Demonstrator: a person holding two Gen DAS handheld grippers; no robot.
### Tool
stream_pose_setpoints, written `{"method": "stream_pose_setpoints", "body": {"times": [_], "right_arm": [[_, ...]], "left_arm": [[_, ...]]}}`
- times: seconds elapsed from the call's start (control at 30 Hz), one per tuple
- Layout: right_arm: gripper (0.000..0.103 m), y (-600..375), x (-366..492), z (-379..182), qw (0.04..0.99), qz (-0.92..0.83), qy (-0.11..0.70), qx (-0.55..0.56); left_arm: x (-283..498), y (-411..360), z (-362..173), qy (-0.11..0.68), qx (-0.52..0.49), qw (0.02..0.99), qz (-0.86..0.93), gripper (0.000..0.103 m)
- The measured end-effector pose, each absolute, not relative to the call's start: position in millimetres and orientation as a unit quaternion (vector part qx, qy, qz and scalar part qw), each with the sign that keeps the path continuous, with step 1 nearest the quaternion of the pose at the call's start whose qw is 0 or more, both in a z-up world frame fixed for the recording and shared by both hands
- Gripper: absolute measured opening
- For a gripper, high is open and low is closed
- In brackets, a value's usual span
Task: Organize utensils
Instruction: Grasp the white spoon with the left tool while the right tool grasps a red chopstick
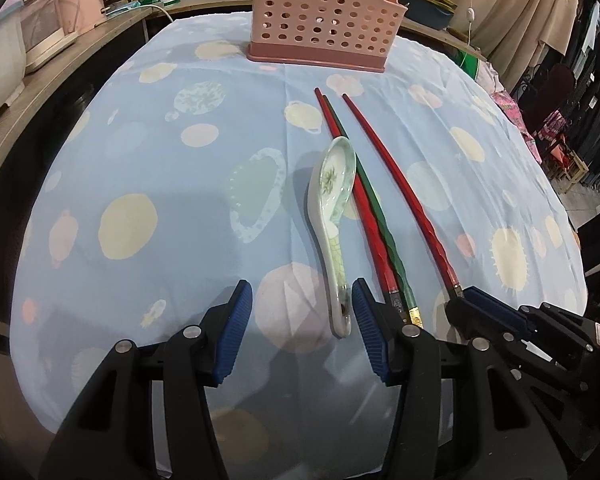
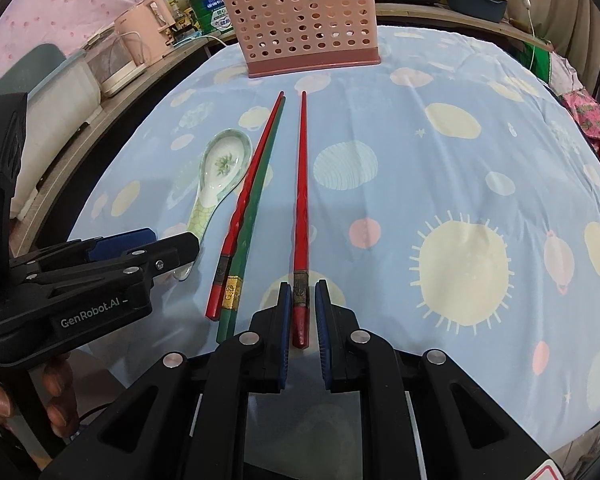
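Table [image 2: 480,152]: blue cloth. Holder [image 2: 300,24]: pink, far edge, empty as seen. Right gripper [image 2: 302,320]: jaws narrowed astride lone red chopstick [image 2: 302,200], gaps visible, not clamped. Left gripper [image 1: 302,320]: jaws released, spoon [image 1: 334,208] handle between. Step judged: pickup; closing required next.

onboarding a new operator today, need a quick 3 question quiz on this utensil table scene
1. True or false: the pink holder at the far end of the table already has a chopstick in it.
2. Which utensil lies between the pads of the right claw?
A. the ceramic spoon
B. the green chopstick
C. the lone red chopstick
3. How many chopsticks lie on the blue tablecloth, and in which colours?

Key
1. False: no chopstick shows in it.
2. C; its thick end sits between the pads, with a gap on each side.
3. Three: two red, one green.
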State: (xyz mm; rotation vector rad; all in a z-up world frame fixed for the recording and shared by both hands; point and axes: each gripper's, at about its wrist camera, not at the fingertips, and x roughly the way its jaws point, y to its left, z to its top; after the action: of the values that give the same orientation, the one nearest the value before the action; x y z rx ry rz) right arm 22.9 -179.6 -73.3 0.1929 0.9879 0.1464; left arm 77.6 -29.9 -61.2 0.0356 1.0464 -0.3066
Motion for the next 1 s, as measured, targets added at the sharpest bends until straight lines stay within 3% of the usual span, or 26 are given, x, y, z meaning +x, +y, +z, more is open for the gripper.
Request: {"method": "stream_pose_setpoints", "body": {"times": [0.37,0.5,0.67,1.0], "right_arm": [[0.014,-177.0,22.7,-74.6,0.877,0.069,0.469,0.083],[0.012,-176.7,22.7,-74.5,0.876,0.068,0.469,0.085],[0.011,-176.7,23.8,-74.1,0.876,0.067,0.469,0.085],[0.007,-181.2,22.8,-71.3,0.877,0.065,0.467,0.092]], "left_arm": [[72.9,-35.2,-63.6,0.486,0.045,0.861,-0.141,0.048],[73.2,-33.1,-63.1,0.486,0.041,0.861,-0.145,0.037],[73.2,-30.6,-63.1,0.487,0.031,0.859,-0.154,0.014],[72.4,-30.2,-57.2,0.482,0.024,0.861,-0.160,0.011]]}}
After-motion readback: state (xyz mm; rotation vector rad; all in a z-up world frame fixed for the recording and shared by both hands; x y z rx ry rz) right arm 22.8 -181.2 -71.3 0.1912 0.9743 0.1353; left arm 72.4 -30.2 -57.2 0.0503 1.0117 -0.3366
